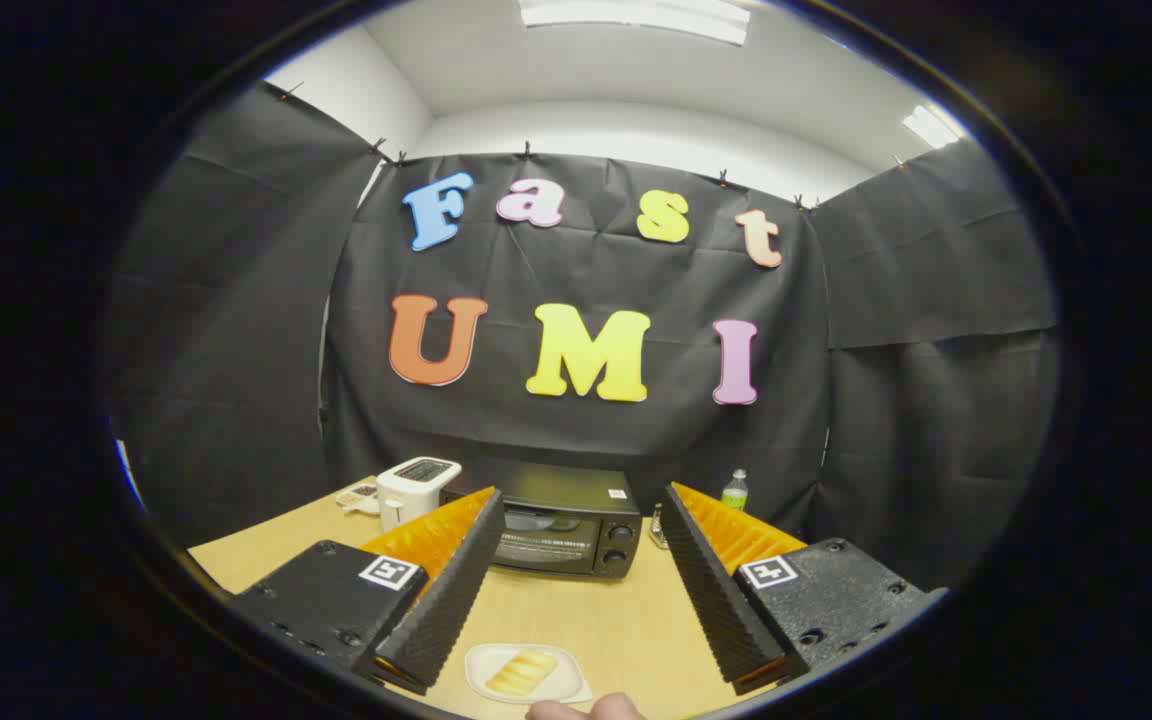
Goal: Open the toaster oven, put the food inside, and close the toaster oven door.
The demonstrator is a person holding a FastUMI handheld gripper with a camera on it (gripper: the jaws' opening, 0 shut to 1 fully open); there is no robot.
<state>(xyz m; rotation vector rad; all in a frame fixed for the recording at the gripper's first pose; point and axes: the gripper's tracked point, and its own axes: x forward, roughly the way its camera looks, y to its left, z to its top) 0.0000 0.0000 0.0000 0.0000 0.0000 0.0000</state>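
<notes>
1. Nearest of all, a fingertip or knuckle of a person's hand (pixel 584 709) pokes in on the near side of the plate, just beside its rim.
2. The plate (pixel 481 668) is a small white dish lying flat on the table (pixel 586 615), well short of the toaster oven. On it rests the food (pixel 522 672), a pale yellow ridged piece, lying lengthwise across the dish.
3. The claw (pixel 583 585) stands wide apart, its two fingers splayed to either side of the toaster oven's line and holding nothing. The plate sits low between them, closer to the left finger's base than to the right one's. Each finger has a black ribbed inner pad and an orange outer face, and each black mount carries a small square marker.
4. The table is light wood, and a bare stretch of it runs from the plate up to the toaster oven.
5. The toaster oven (pixel 561 530) is a black box beyond the fingertips, framed between them. Its glass door is upright and shut, and two round knobs stand one above the other on its right-hand panel.
6. A white toaster (pixel 416 488) stands just left of the toaster oven, partly hidden by the left finger.
7. A small tray of items (pixel 356 496) lies left of the white toaster; what it holds is too small to tell.
8. A small glass shaker (pixel 656 528) stands just right of the toaster oven.
9. A green-capped bottle (pixel 734 489) stands farther right and behind, near the booth's cloth.
</notes>
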